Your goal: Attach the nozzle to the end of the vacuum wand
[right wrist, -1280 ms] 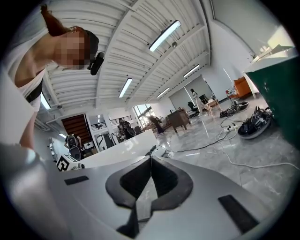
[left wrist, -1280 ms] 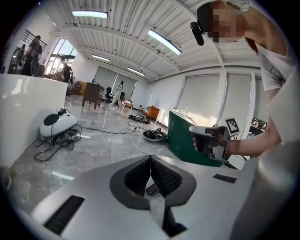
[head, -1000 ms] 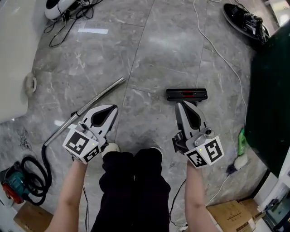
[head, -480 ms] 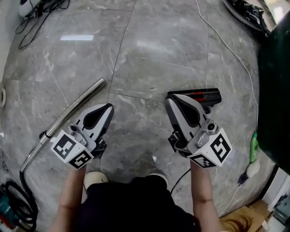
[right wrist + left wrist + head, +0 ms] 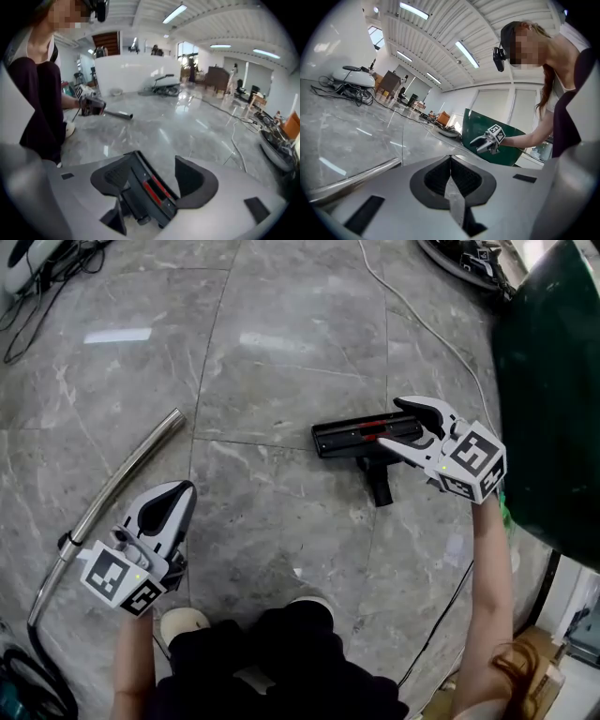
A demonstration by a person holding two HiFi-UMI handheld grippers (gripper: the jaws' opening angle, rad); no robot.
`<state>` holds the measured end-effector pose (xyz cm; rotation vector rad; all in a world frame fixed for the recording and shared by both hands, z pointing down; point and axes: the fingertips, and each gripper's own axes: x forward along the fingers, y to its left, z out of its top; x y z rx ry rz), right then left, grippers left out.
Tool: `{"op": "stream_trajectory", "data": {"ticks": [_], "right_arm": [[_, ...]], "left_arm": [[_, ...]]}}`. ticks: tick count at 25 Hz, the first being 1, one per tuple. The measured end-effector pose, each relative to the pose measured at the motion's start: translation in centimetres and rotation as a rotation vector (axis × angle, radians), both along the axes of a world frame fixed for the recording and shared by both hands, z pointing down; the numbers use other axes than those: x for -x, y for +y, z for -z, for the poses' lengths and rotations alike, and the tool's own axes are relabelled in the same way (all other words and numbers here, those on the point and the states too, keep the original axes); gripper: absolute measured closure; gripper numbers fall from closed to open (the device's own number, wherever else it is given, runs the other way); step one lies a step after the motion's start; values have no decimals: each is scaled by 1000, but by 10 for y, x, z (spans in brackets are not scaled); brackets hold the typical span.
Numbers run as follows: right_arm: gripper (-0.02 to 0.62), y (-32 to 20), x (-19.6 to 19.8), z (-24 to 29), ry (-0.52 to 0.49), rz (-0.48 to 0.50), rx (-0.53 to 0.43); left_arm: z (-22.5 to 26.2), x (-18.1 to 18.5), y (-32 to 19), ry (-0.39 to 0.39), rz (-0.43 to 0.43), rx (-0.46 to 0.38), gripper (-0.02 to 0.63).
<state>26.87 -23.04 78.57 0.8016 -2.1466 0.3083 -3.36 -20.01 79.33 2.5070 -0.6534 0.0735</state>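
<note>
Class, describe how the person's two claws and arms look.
The left claw and right claw are pale grey shells with curved, tapering jaws lined in black. Each carries a white cube printed with black square markers. The forearms are bare, no sleeves.

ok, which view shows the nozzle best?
Head view: the whole nozzle lies on the floor, neck included. Right gripper view shows only its middle, between the jaws of the right gripper, which have just been opening. Left gripper view doesn't show it.
</note>
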Motion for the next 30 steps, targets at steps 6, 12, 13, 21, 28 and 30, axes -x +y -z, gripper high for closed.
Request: {"op": "stream_trajectory", "data": {"ticks": [6, 12, 13, 21, 28, 30], "right_arm": [[227, 39, -30, -63, 323, 252, 271], [221, 51, -86, -84, 544, 430, 375], [221, 51, -90, -89, 561, 459, 385], [222, 27, -117, -118, 708, 664, 462], [222, 35, -98, -142, 677, 656, 406], [224, 41, -97, -141, 607, 553, 431]], "left_arm": [[-4, 5, 4, -24, -13, 3, 597], [-10, 6, 6, -72, -30, -5, 596], [-11, 5, 7, -84, -33, -7, 597], [-14, -14, 16, -171, -74, -35, 597], [-19, -24, 18, -185, -72, -22, 597], [-18, -27, 20, -191, -78, -27, 597]]}}
